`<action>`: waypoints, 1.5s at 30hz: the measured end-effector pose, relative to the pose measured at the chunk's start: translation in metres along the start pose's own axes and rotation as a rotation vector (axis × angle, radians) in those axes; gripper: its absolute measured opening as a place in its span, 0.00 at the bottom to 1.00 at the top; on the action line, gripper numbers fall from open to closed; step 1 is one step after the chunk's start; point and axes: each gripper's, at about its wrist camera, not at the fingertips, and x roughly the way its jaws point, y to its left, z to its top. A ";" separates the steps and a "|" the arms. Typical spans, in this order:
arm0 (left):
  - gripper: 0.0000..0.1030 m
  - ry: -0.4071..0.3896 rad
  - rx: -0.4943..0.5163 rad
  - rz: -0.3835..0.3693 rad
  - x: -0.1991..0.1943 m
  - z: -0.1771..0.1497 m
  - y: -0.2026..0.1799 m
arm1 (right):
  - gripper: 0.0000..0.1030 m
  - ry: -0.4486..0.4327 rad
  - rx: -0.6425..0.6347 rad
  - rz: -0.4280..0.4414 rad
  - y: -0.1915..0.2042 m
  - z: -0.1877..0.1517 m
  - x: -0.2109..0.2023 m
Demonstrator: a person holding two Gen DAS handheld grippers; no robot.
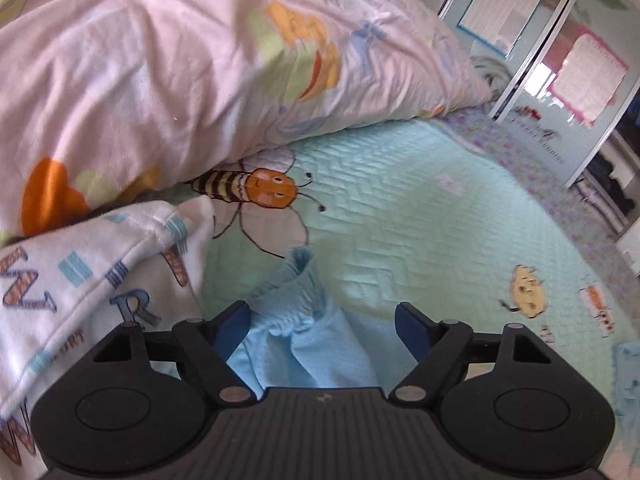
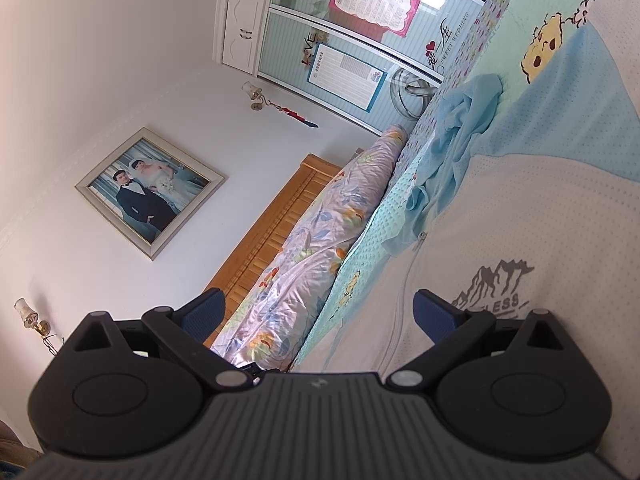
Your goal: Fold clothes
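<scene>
Left hand-held gripper (image 1: 324,320) spread wide, light blue garment (image 1: 304,340) bunched between its fingers (not pinched). Right hand-held gripper (image 2: 320,312) gapes too, over the white shirt (image 2: 520,240) on the bed (image 1: 400,200).

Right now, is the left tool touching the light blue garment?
Cannot tell. In the left wrist view the light blue garment lies bunched between the open left tool, but contact isn't plain.

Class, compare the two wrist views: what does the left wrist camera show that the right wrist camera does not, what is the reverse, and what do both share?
Only the left wrist view shows the bee print, the letter-print blanket and the open left tool around bunched light blue shorts.

Only the right wrist view shows the wedding photo, wooden headboard, a white and blue shirt and the open right tool, holding nothing.

Both show the floral duvet, green bedspread and wardrobe doors.
</scene>
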 end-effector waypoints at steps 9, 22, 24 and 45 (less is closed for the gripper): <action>0.82 0.069 0.060 -0.045 -0.027 -0.049 -0.032 | 0.97 -0.004 0.004 0.002 0.003 -0.001 0.000; 0.88 0.007 -0.142 0.118 -0.007 -0.043 -0.003 | 0.97 -0.002 0.004 0.004 0.006 0.001 -0.001; 0.89 -0.004 -0.145 0.125 -0.001 -0.040 -0.003 | 0.97 -0.002 0.003 0.004 0.006 0.001 -0.001; 0.41 -0.005 -0.196 0.044 -0.011 -0.050 0.001 | 0.97 0.000 -0.001 -0.001 0.010 0.002 0.002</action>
